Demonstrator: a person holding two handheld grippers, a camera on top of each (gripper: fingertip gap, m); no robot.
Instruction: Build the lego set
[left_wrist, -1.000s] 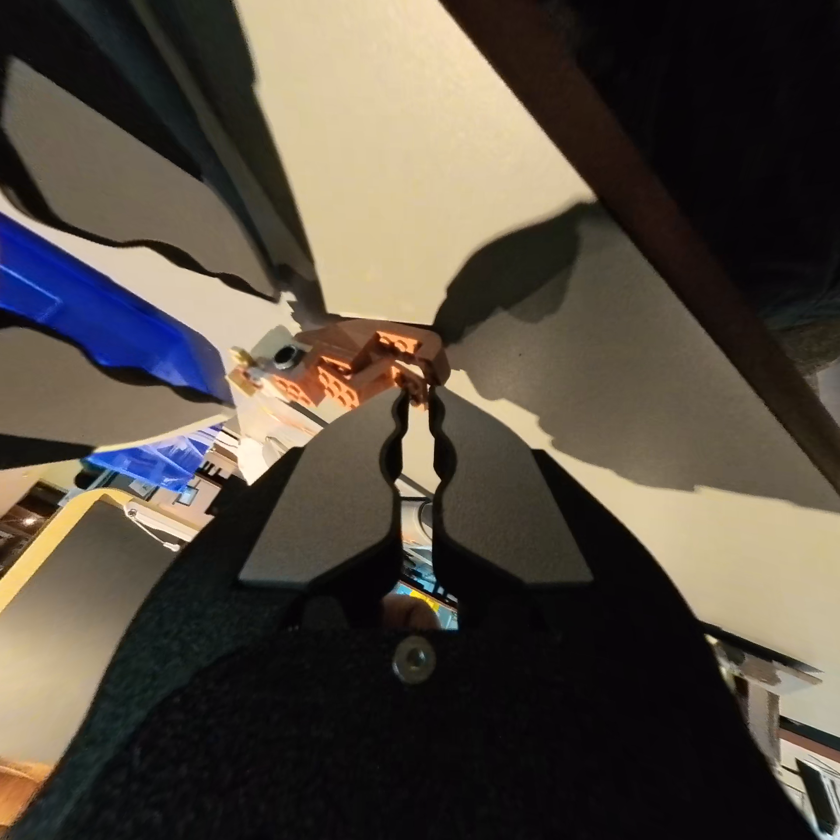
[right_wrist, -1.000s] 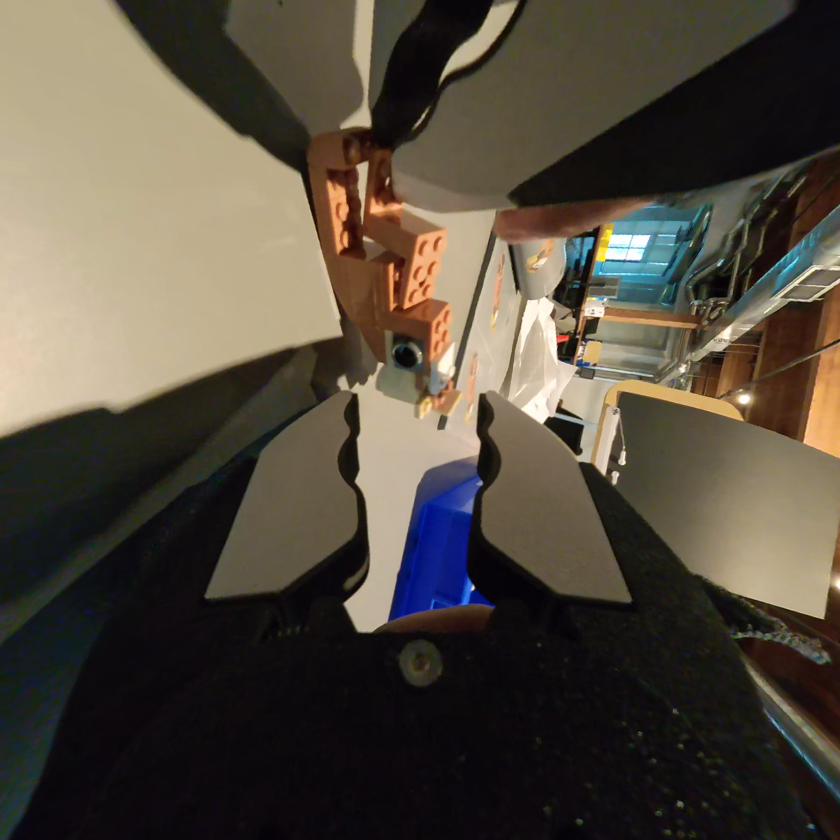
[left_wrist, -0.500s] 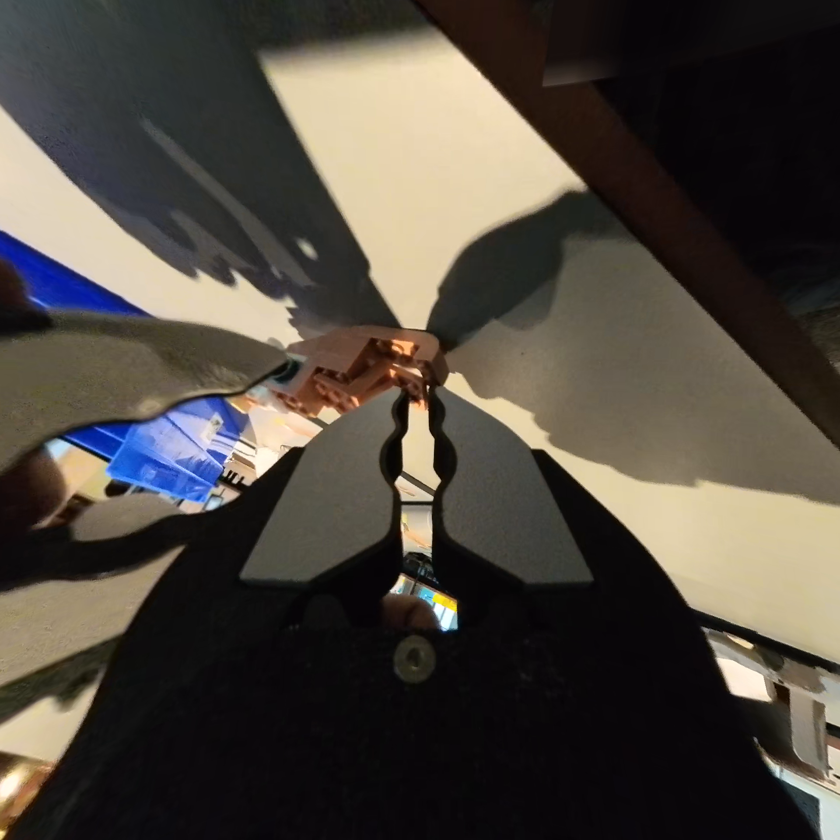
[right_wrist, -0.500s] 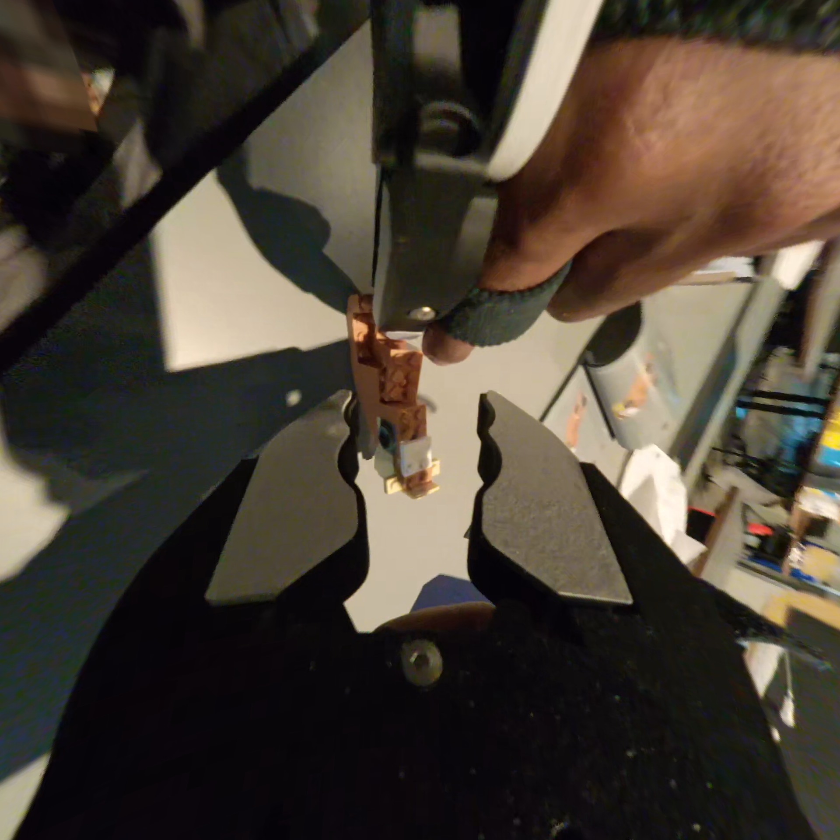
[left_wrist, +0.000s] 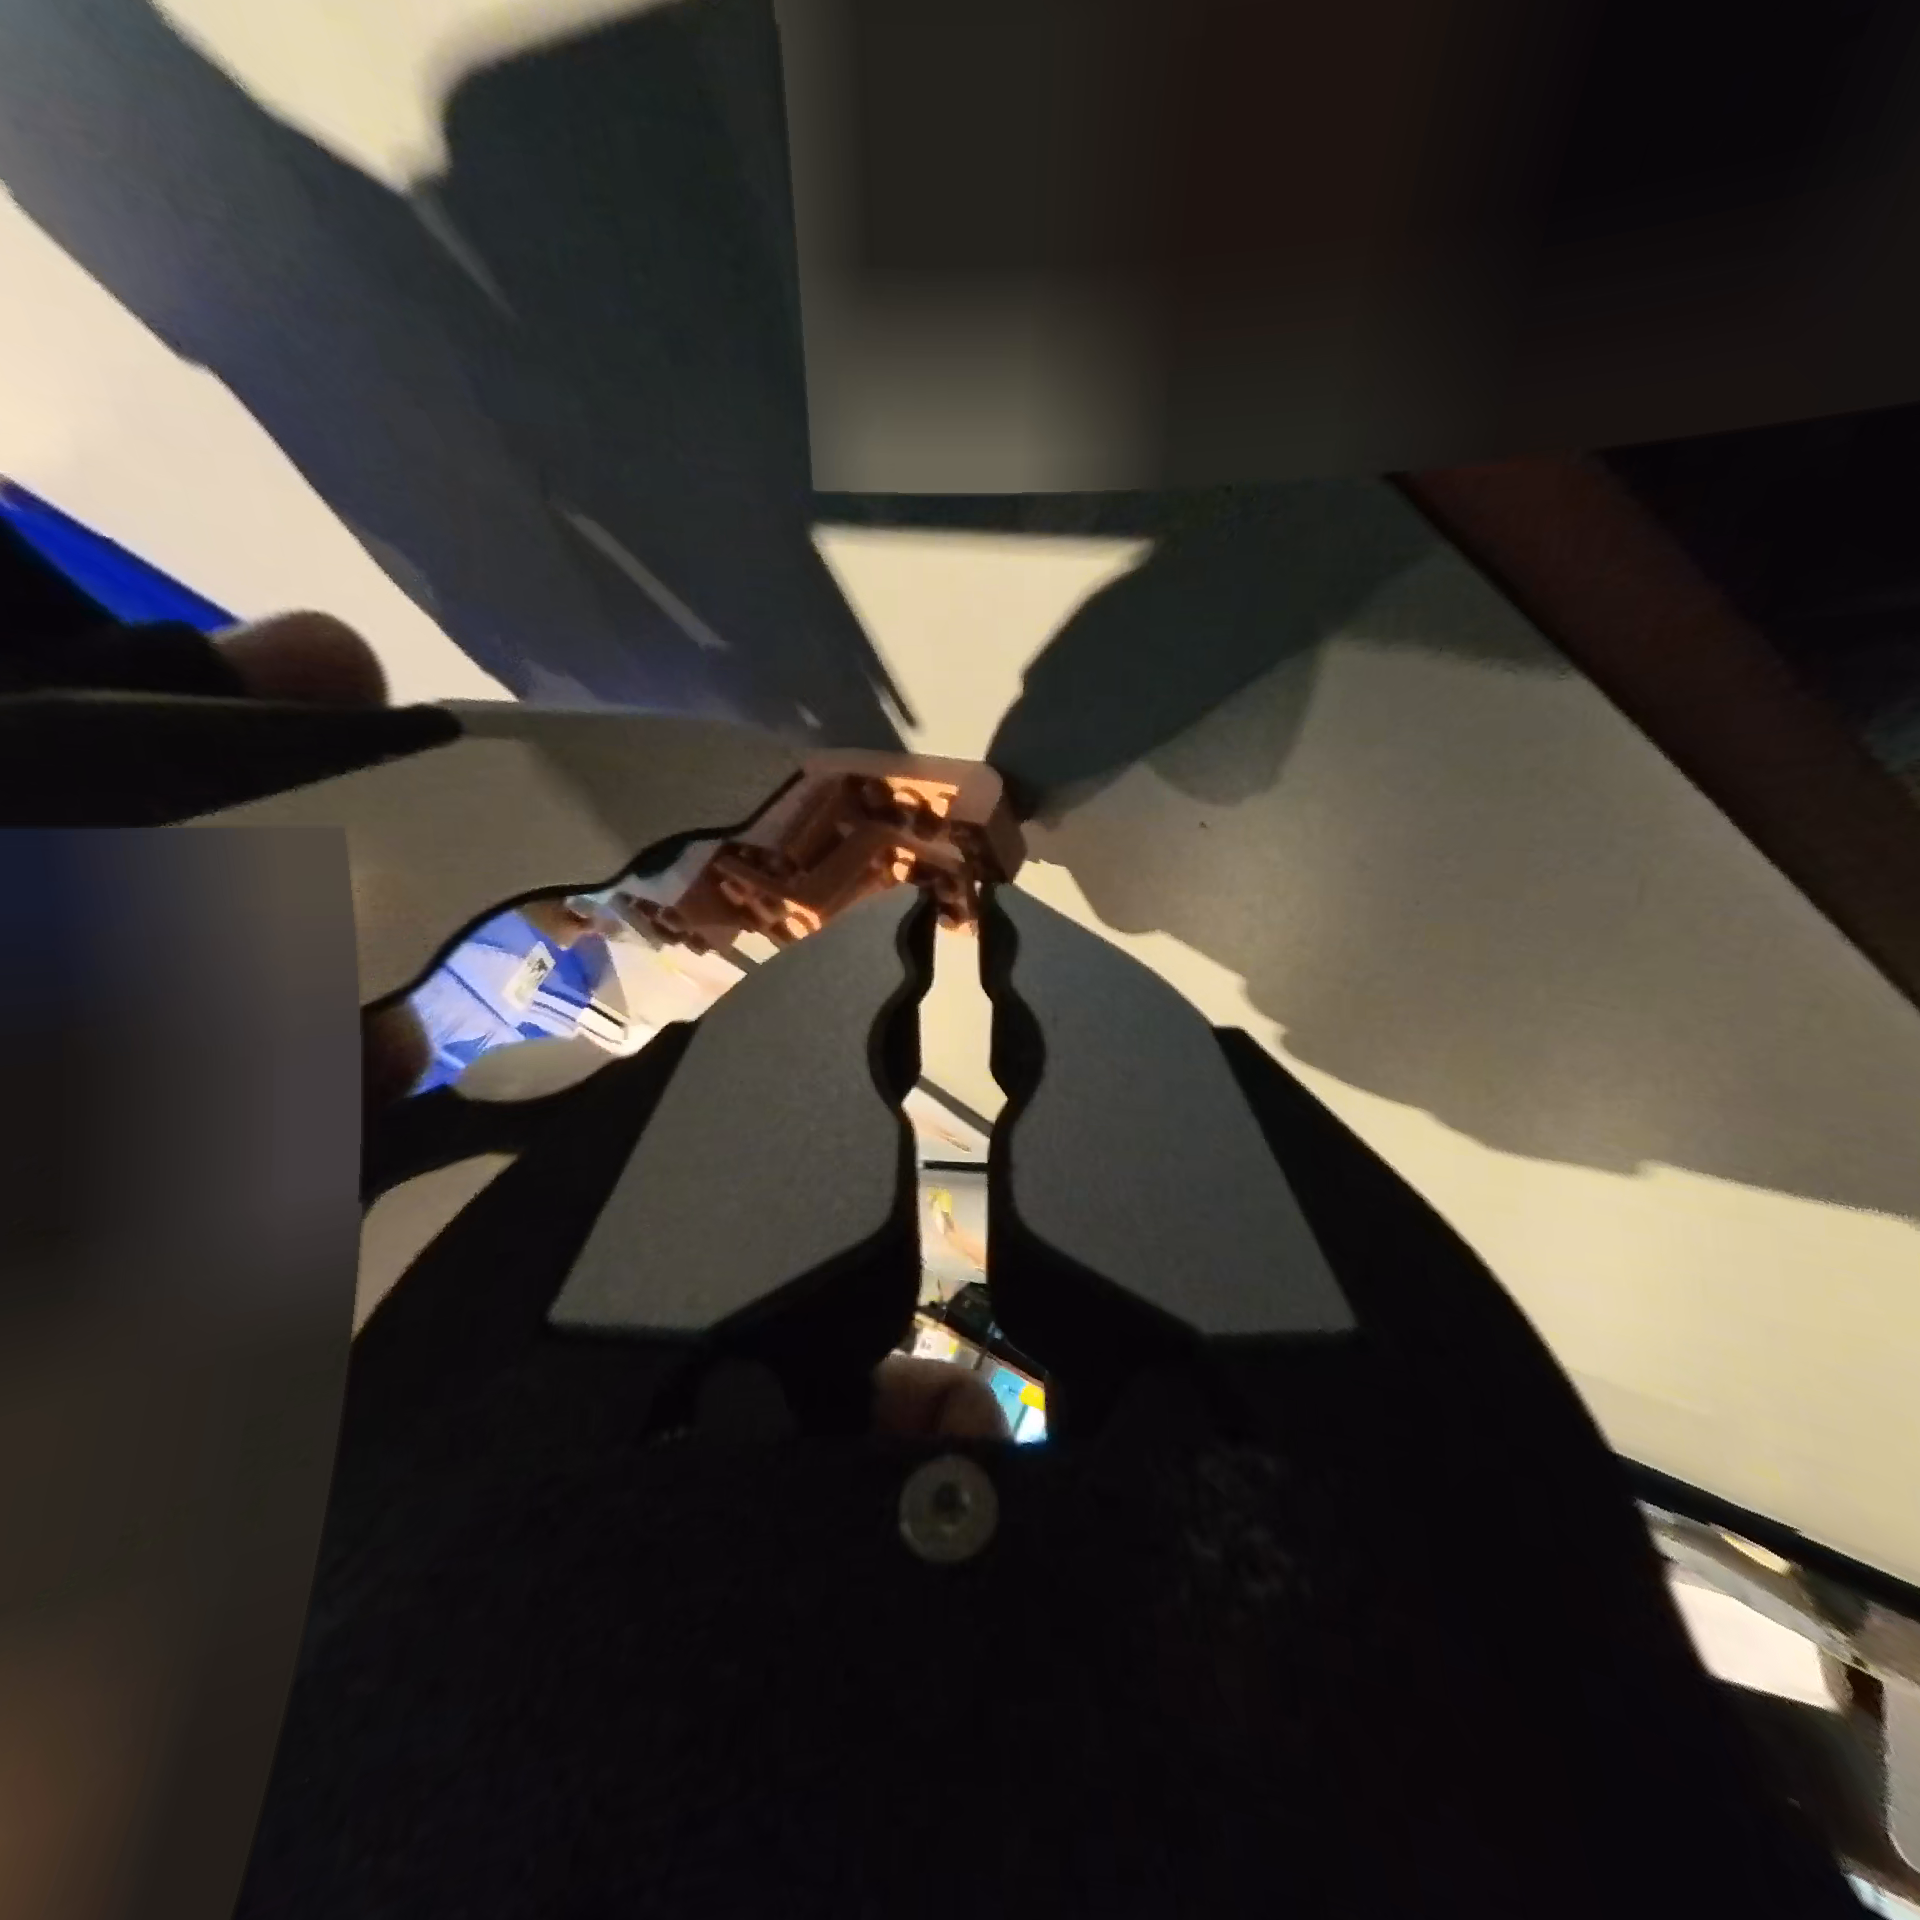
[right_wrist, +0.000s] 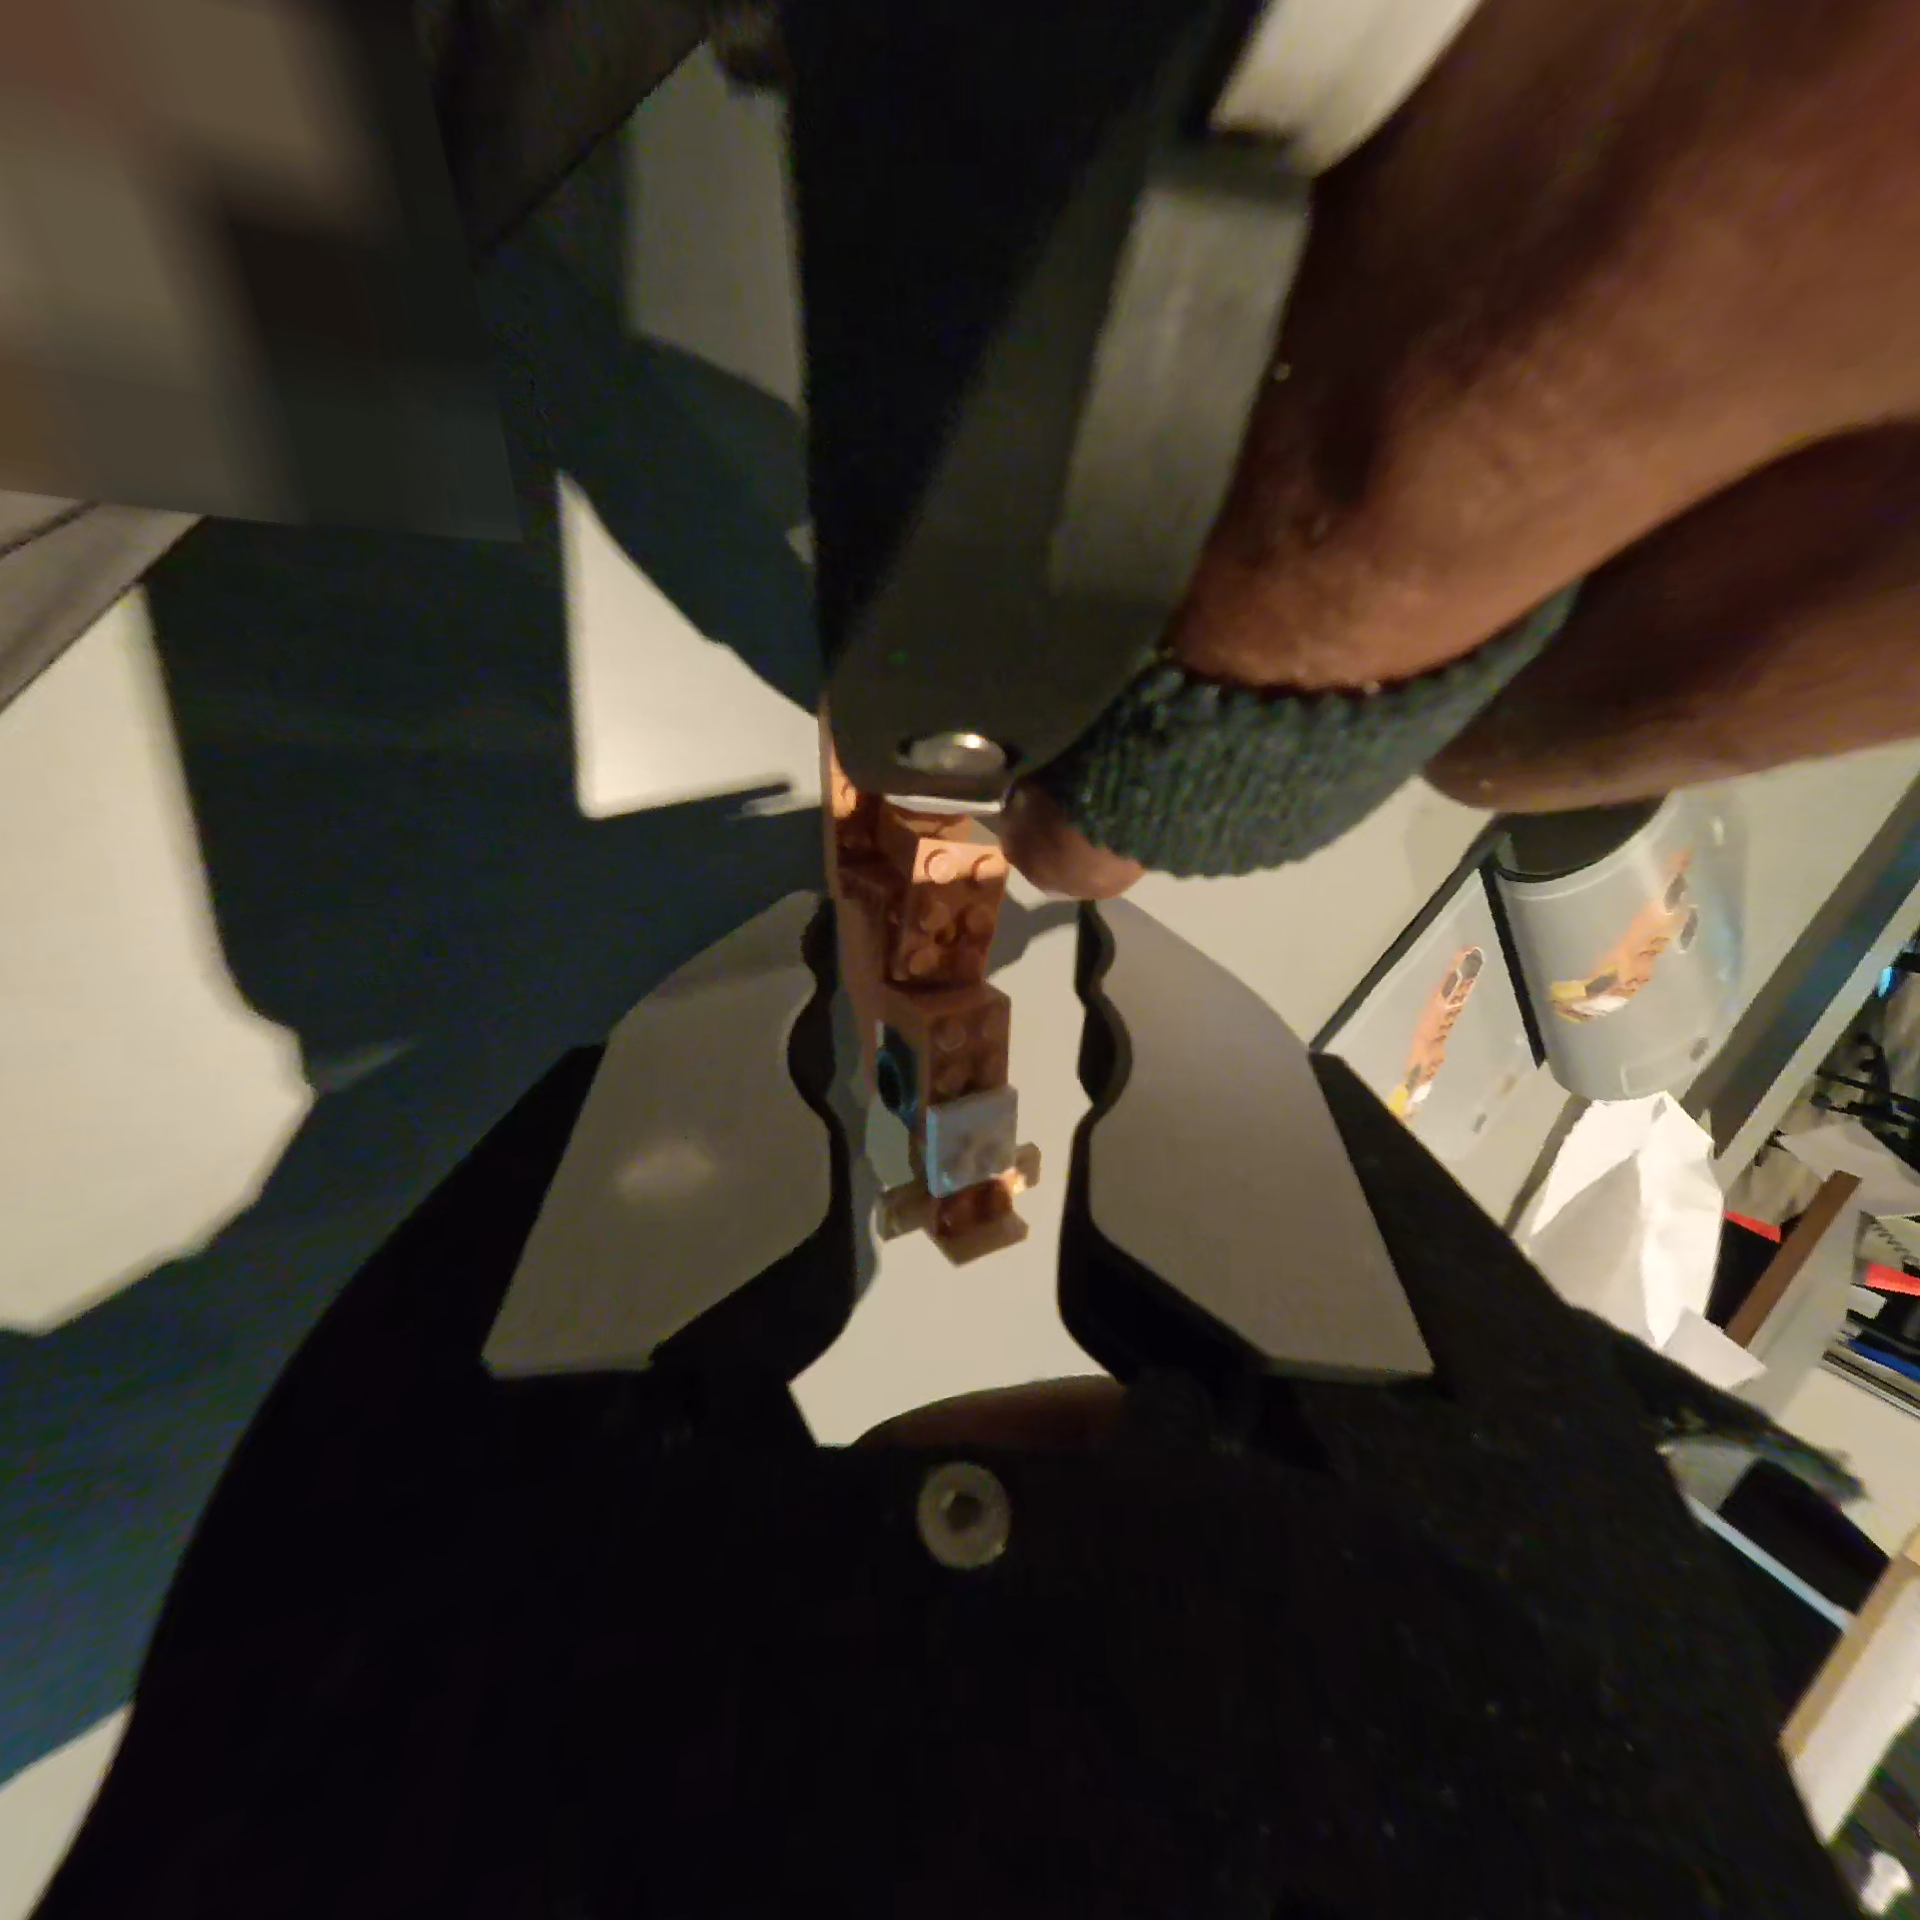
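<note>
A small brown lego model (left_wrist: 873, 842) with a grey piece and a dark round part is held in the air above the pale table (left_wrist: 1558, 1299). My left gripper (left_wrist: 958, 904) is shut on one end of it. In the right wrist view the model (right_wrist: 935, 997) hangs between the two fingers of my right gripper (right_wrist: 945, 935), which is open; its left finger (right_wrist: 727, 1091) lies close beside the model. The left gripper's body (right_wrist: 997, 520) and a hand (right_wrist: 1507, 416) fill the top of that view. The right gripper's finger (left_wrist: 582, 790) covers the model's far end in the left wrist view.
A blue bin (left_wrist: 499, 987) lies behind the model at the left. A printed booklet or box (right_wrist: 1455, 1039) and a white plastic bag (right_wrist: 1621, 1205) lie at the table's right. A dark brown table edge (left_wrist: 1662, 675) runs at upper right. Left and right tips are no more than a few centimetres apart.
My right gripper has moved in around the model, so the model now sits deeper between its open fingers. My left gripper keeps its hold on the model.
</note>
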